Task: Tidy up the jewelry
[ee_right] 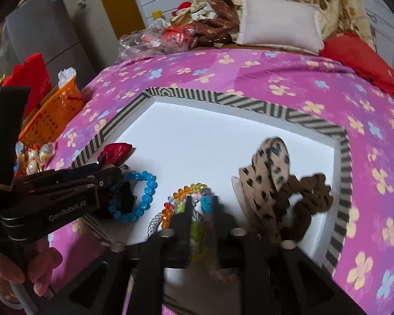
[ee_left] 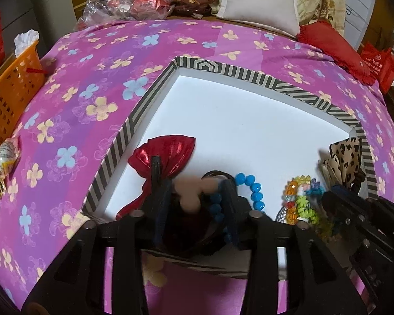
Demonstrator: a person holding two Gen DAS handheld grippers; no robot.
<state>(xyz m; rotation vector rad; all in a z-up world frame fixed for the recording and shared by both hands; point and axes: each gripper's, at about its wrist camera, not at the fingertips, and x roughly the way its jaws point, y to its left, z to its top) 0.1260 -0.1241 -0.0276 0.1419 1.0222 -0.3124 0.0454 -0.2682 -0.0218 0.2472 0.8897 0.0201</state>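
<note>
**Both bracelets set down in the striped tray**

The left gripper (ee_left: 197,191) stood spread around the blue bead bracelet (ee_right: 144,197); the right gripper (ee_right: 202,204), parted, straddled the multicoloured bead bracelet (ee_right: 189,191) on the tray (ee_right: 249,105). Releasing seemed underway; next, lift clear without snagging beads

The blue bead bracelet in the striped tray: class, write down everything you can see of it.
The blue bead bracelet is a loop of glossy, faceted, bright blue beads that look like plastic or glass. It lies flat on the white floor of the striped tray, near the front left, right of the red shiny bow. The left gripper is over its near side, with one finger crossing the beads. Whether the bracelet is pinched cannot be told.
</note>
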